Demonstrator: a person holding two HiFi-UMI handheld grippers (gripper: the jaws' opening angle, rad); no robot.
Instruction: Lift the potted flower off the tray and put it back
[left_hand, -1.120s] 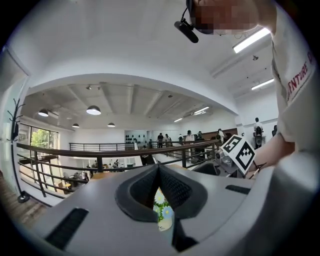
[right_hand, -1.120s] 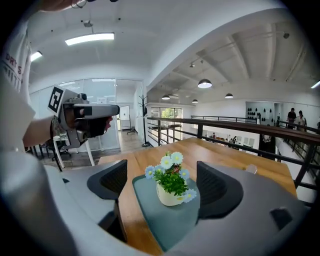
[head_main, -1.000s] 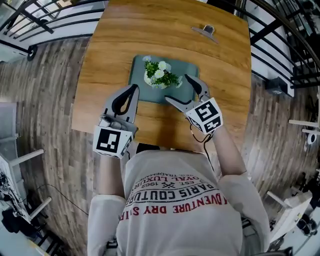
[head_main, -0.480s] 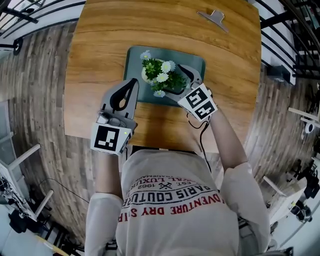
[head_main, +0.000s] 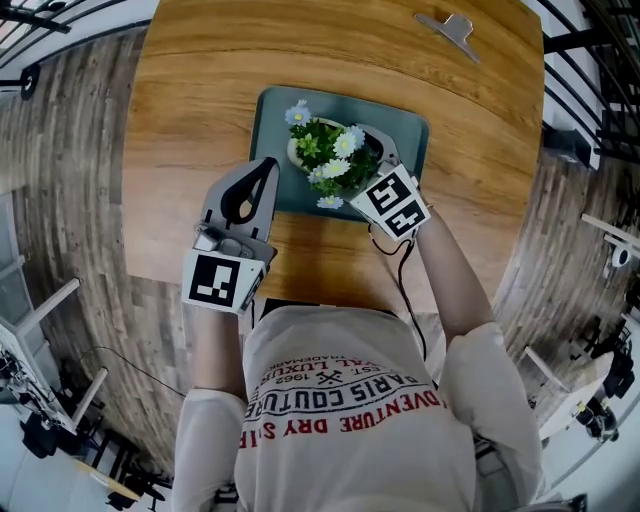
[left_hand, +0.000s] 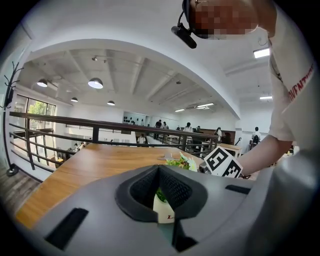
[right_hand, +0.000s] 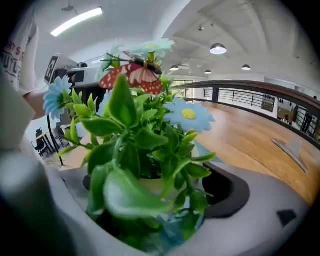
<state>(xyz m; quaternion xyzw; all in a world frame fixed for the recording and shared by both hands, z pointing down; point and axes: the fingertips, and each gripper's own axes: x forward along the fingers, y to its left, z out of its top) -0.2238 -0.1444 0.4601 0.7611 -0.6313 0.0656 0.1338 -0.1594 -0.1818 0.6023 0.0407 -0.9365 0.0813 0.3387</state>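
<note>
Looking down on plank floor (head_main: 70, 130) and, set on it, a broad wooden table (head_main: 200, 90), biggest piece of furniture in shot. Next down in size: a grey-green tray (head_main: 272, 115), lying flat mid-table, nearer the front edge than the back. Then the left gripper (head_main: 268, 168), poised with its tips over the tray's left side, just beside the flower (head_main: 322, 150). Jaws pressed together there, gripping nothing, only the white pot (left_hand: 164, 212) peeking through the hollow between the pads in the left gripper view. Across to the right gripper (head_main: 350, 165), angled in from the near right, marker cube (head_main: 390, 203) facing up over the tray's front edge. Jaws spread wide and opening, one on either side of the pot, leaves (right_hand: 125, 110) crowding the whole gap in the right gripper view; no pad seen pressing on it. Now the flower itself: upright, about mid-tray, pot down on the tray, greenery topped with pale blooms (head_main: 345, 140). Smaller again, a grey metal piece (head_main: 452, 25) way off at the table's far right, well apart from everything. And tiniest, up close among the leaves: a blue daisy (right_hand: 187, 115) and a red spotted butterfly (right_hand: 134, 75) perched at the very top.
</note>
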